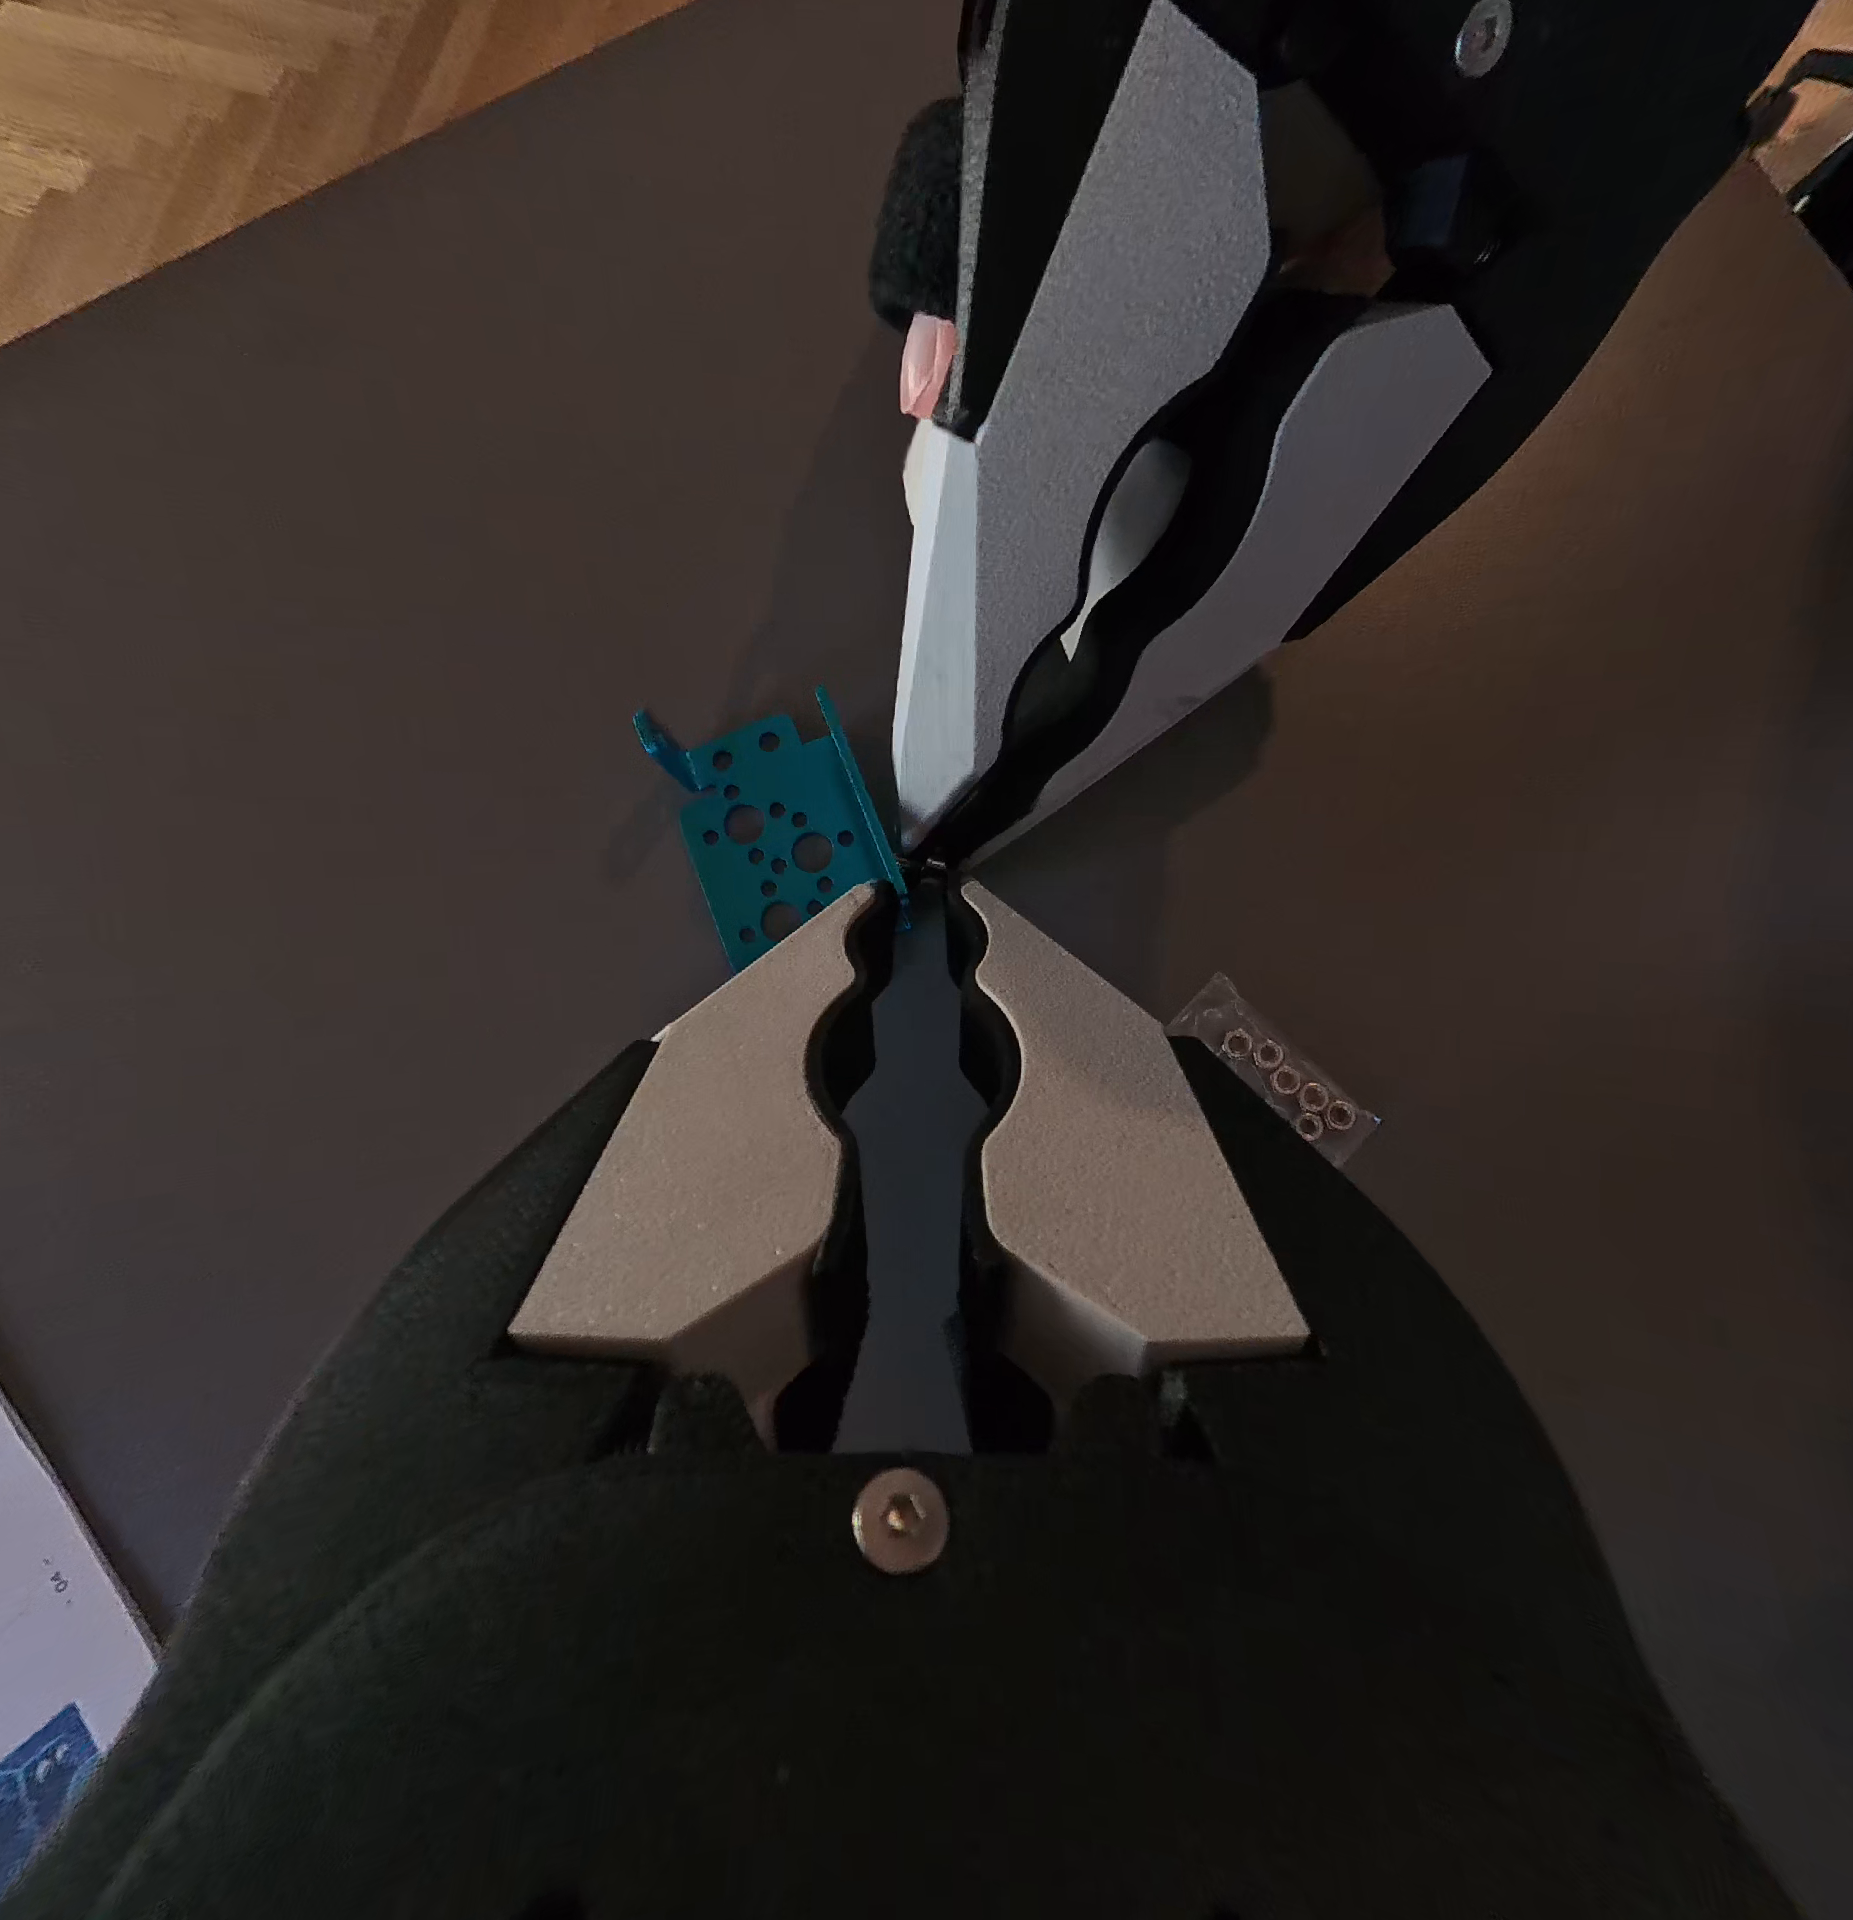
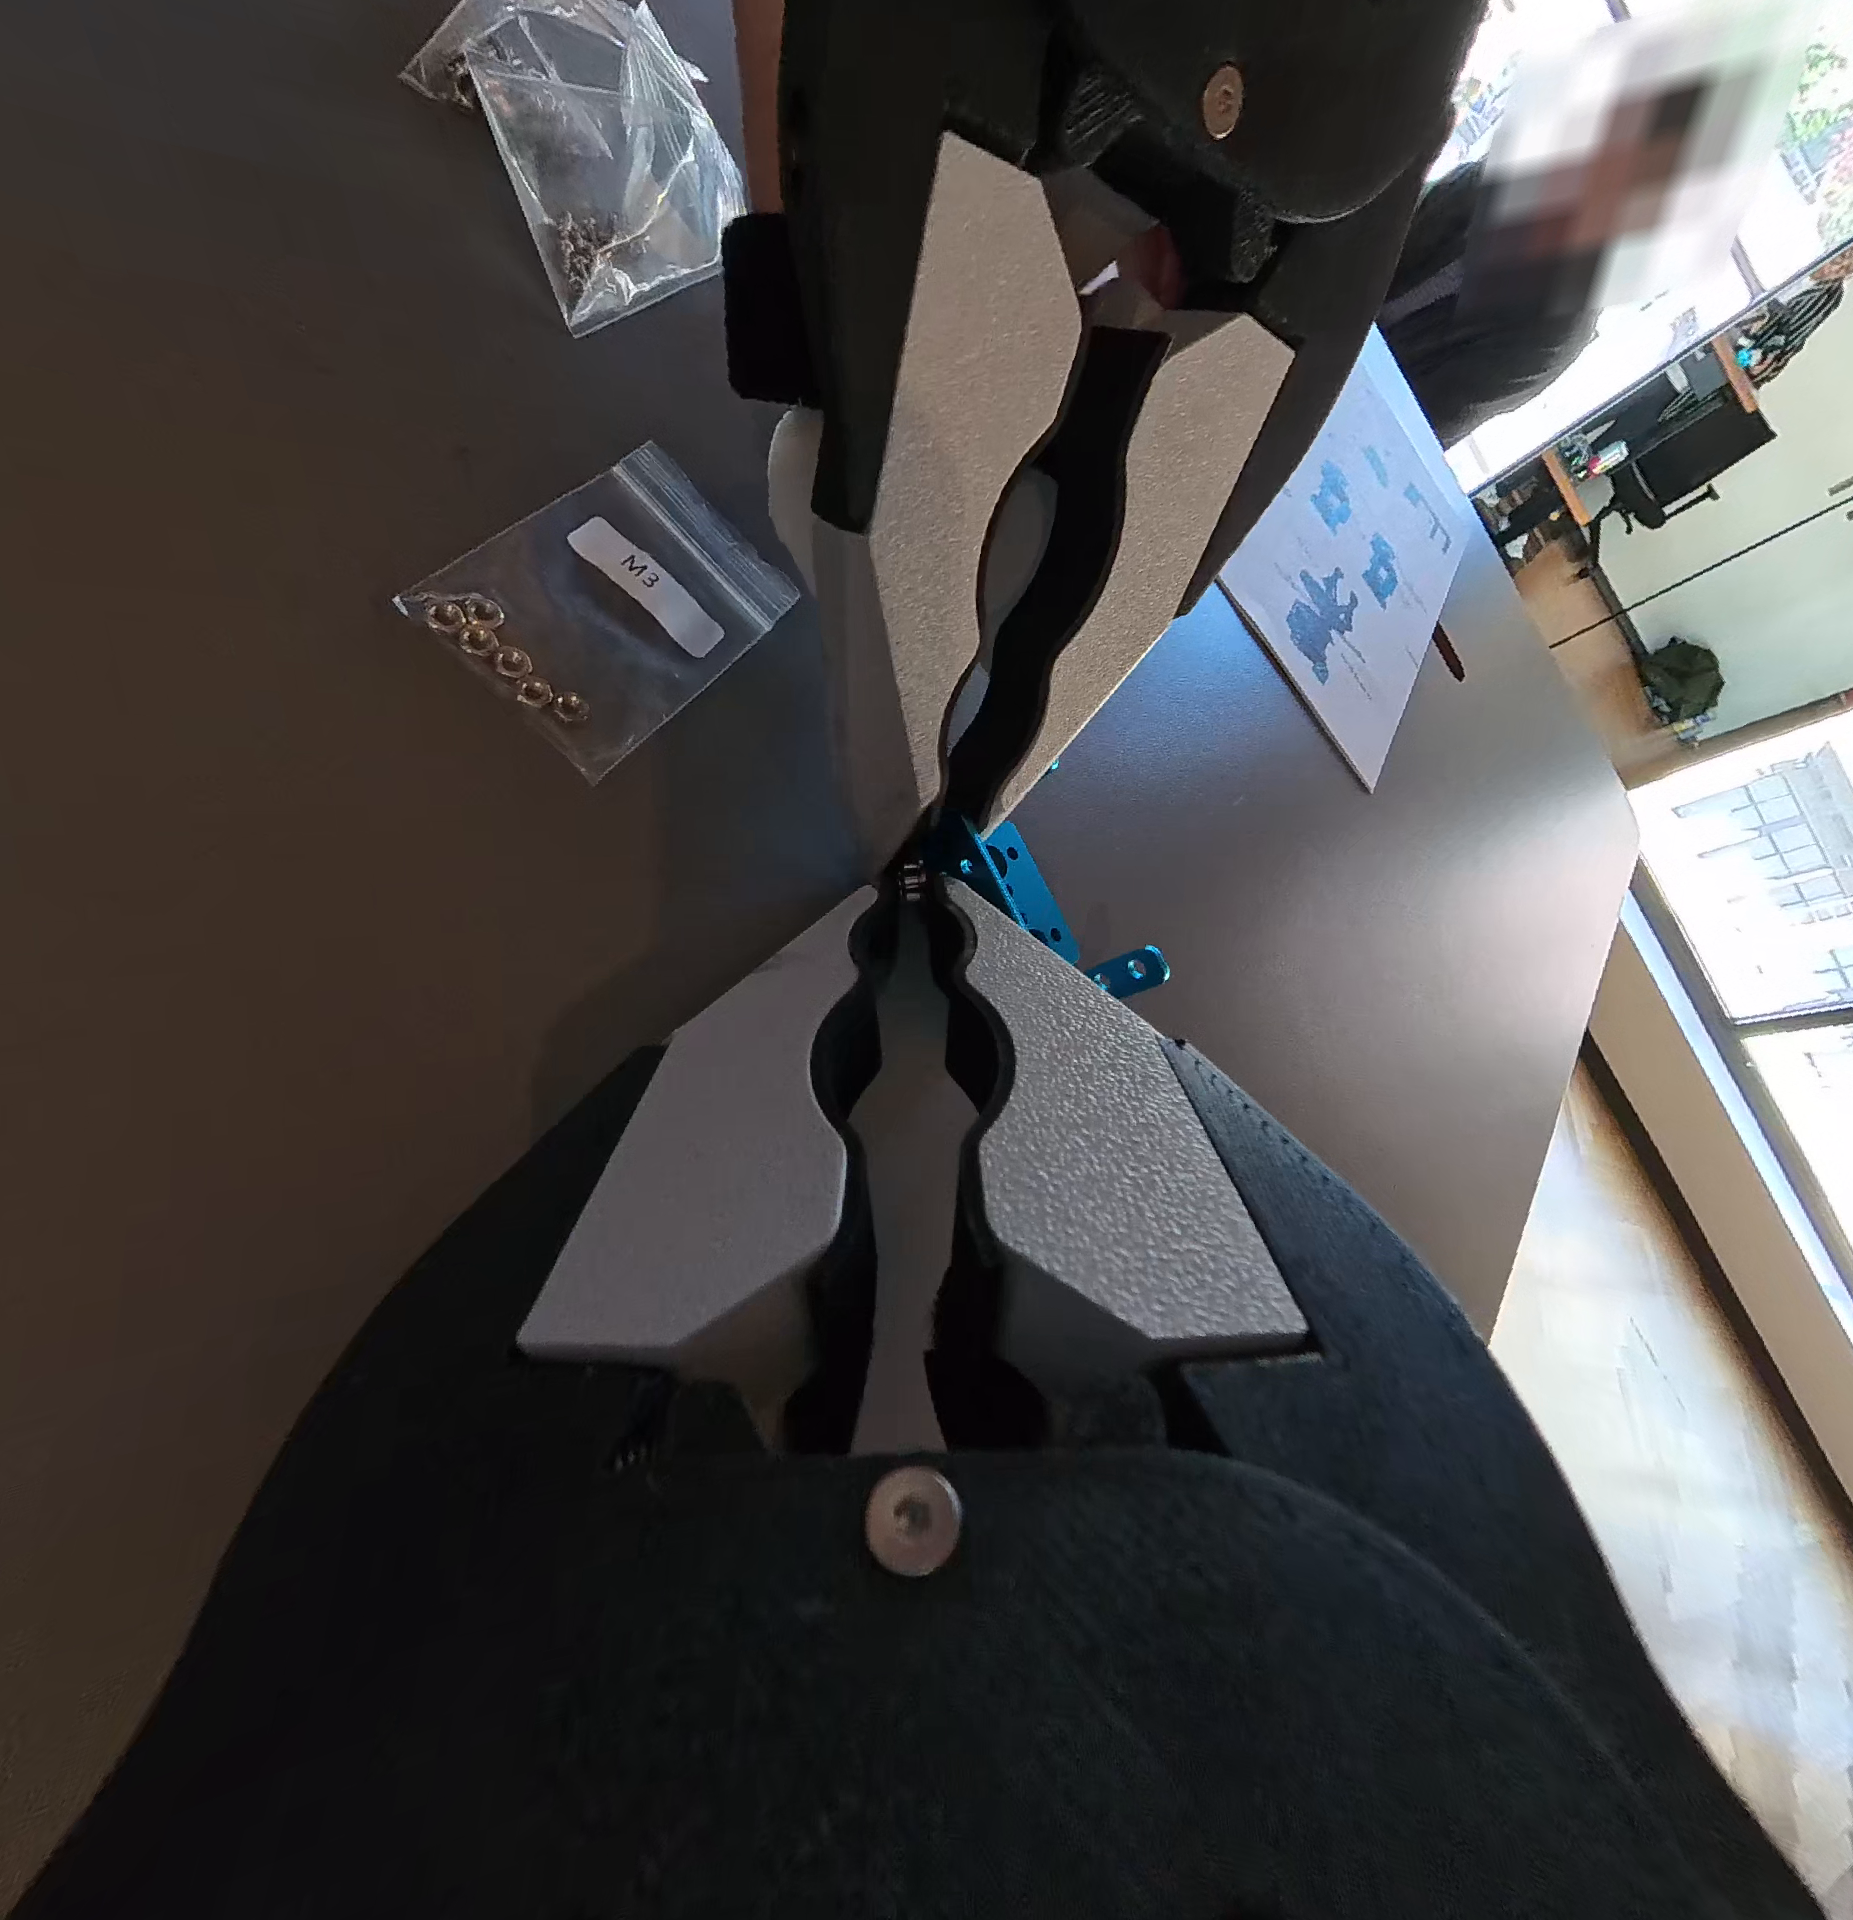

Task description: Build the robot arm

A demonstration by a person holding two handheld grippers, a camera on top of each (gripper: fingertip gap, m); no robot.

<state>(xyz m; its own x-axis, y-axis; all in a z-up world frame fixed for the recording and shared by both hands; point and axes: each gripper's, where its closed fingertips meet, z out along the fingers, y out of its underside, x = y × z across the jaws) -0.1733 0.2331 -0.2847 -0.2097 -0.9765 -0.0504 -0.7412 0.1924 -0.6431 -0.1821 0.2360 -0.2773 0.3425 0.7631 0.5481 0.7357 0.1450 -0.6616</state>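
Note:
My left gripper (image 1: 927, 899) is closed on the side flange of a blue perforated metal bracket (image 1: 766, 831), which it holds just above the dark table (image 1: 382, 623). My right gripper (image 1: 932, 857) comes in from the top of the left wrist view, tip to tip with the left one. In the right wrist view my right gripper (image 2: 911, 899) is shut on a small dark metal fastener (image 2: 911, 873) and holds it against the edge of the blue bracket (image 2: 1015, 883). The left gripper (image 2: 948, 816) reaches down from above there.
A small zip bag of brass nuts (image 2: 589, 613) lies on the table left of the grippers; it also shows in the left wrist view (image 1: 1286, 1081). A second clear bag of hardware (image 2: 600, 156) lies farther off. A printed sheet (image 2: 1358, 582) lies near the table edge, with wooden floor beyond. Both grippers' tips are close together, under 4 cm apart.

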